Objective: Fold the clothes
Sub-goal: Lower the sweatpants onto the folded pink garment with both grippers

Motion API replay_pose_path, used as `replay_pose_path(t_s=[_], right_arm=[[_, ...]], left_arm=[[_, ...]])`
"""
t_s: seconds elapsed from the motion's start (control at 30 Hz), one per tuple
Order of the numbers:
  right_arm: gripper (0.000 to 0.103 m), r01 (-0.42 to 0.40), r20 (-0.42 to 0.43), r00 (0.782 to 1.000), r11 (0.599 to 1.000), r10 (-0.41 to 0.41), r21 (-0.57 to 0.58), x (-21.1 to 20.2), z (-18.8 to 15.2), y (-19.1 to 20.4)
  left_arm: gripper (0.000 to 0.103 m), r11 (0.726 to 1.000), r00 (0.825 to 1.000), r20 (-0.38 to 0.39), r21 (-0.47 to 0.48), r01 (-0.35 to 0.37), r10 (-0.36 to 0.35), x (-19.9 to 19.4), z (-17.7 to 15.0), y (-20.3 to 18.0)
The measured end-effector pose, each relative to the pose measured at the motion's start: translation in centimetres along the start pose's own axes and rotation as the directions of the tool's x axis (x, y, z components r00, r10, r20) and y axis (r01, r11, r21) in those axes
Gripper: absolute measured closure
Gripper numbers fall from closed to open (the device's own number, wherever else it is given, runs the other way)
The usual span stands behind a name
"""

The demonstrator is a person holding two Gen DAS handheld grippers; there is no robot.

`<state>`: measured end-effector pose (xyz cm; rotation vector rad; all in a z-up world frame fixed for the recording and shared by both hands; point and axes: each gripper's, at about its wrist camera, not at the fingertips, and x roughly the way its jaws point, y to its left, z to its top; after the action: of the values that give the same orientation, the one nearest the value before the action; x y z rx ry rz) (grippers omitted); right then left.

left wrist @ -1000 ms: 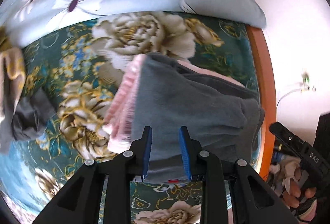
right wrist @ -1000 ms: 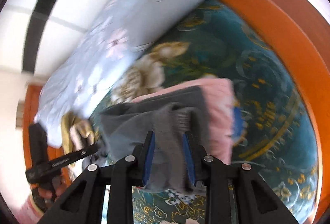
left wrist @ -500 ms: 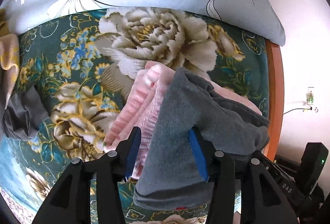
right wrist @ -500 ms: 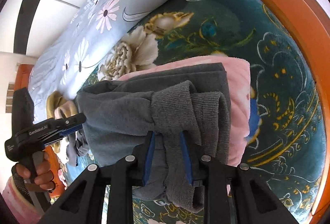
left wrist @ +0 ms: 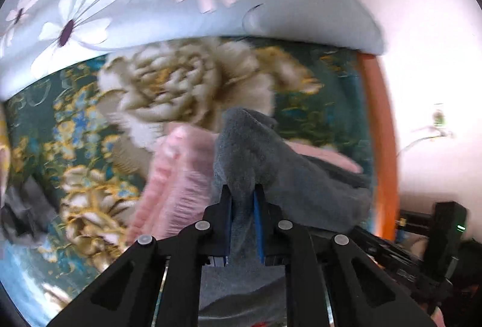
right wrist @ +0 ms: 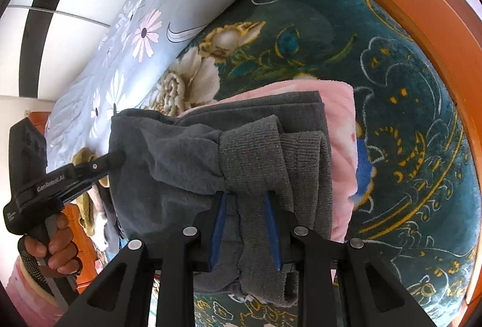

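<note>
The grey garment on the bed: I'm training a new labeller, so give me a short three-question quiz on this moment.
1. True or false: the left gripper has its blue pads closed on the grey garment.
2. Which part of it sits between the fingers of the right gripper? A) the ribbed cuff B) a hood C) a zip
3. Fill in: under the grey garment lies a folded ____ garment, on the green floral blanket.

Key: 1 true; 2 A; 3 pink.
</note>
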<state>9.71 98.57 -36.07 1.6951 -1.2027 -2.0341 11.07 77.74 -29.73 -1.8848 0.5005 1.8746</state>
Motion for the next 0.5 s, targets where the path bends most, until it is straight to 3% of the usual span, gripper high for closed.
replay_pose_path(t_s=[0.1,0.23,0.4,0.5], right_arm=[[0.075,0.002,-0.014,1.000,1.000,-0.002,-0.004,0.7,0.2,0.3],[0.075,0.033,-0.022,0.999,0.999,-0.033,-0.025,1.7,0.4,0.7],[0.075,0.036,-0.027,0.999,0.999,-0.036,-0.009,2.2,0.6,0.1],[0.075,0.039,-0.027,0.999,0.999,-0.039,-0.001,1.5,0.5,0.6]], left_arm=[[0.084,0.998,0.998,-0.040,-0.055,-0.043,0.041,1.5,-0.4,1.7],[0.081,0.995,0.999,-0.032,-0.094,0.015,-0.018,0.0,-1.0,2.6],[0.081,0.995,0.994,0.043,0.020,0.097,-0.098,-3.9,-2.3,0.7],[0.081,0.993,0.998,0.010,0.094,0.066,-0.067,-3.5,-2.9,-1.0]])
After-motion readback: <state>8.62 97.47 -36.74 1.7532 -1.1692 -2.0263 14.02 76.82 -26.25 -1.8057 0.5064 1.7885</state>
